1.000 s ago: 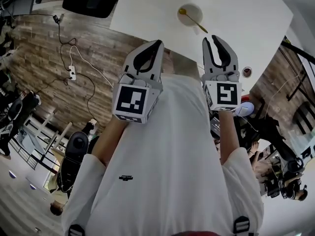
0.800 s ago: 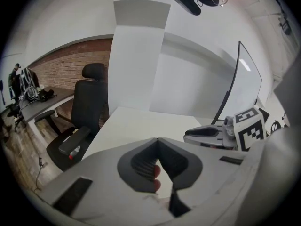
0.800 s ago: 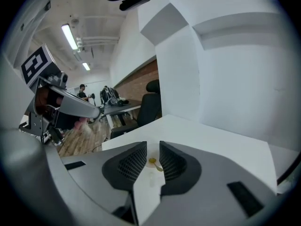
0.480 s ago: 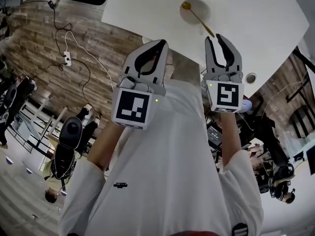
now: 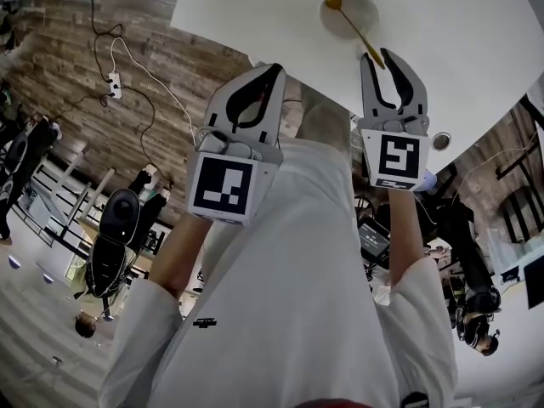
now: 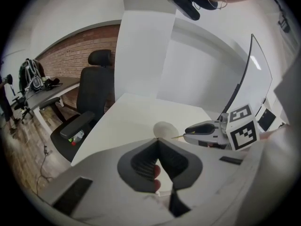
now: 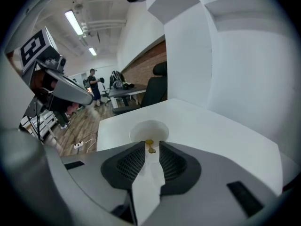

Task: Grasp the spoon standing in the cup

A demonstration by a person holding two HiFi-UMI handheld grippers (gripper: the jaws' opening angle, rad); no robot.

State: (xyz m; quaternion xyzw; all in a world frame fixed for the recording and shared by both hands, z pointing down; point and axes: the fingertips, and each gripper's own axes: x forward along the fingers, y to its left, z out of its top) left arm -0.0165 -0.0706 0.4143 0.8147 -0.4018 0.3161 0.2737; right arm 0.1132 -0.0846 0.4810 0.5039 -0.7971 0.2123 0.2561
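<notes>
A white cup [image 5: 357, 8] stands on the white table [image 5: 459, 49], with a gold spoon [image 5: 350, 22] leaning out of it toward me. My right gripper [image 5: 381, 55] is open, and the tip of the spoon's handle lies between its jaws. In the right gripper view the spoon [image 7: 150, 148] shows in the narrow gap of the right gripper [image 7: 151, 144], with the cup [image 7: 149, 128] just beyond. My left gripper [image 5: 274, 69] is shut on nothing, held back over the table's near edge. The left gripper view shows the left gripper [image 6: 157, 140], the cup [image 6: 164, 128] and the right gripper [image 6: 200, 128].
A black office chair [image 6: 94, 98] stands at the table's left side. A thin monitor [image 6: 254, 79] rises at the right. Cables and a power strip [image 5: 113, 83] lie on the wooden floor to the left. A small round object [image 5: 440, 140] sits right of the right gripper.
My right gripper has moved forward to the cup, so the spoon's handle now lies between its jaws. The left gripper has kept its place, still shut.
</notes>
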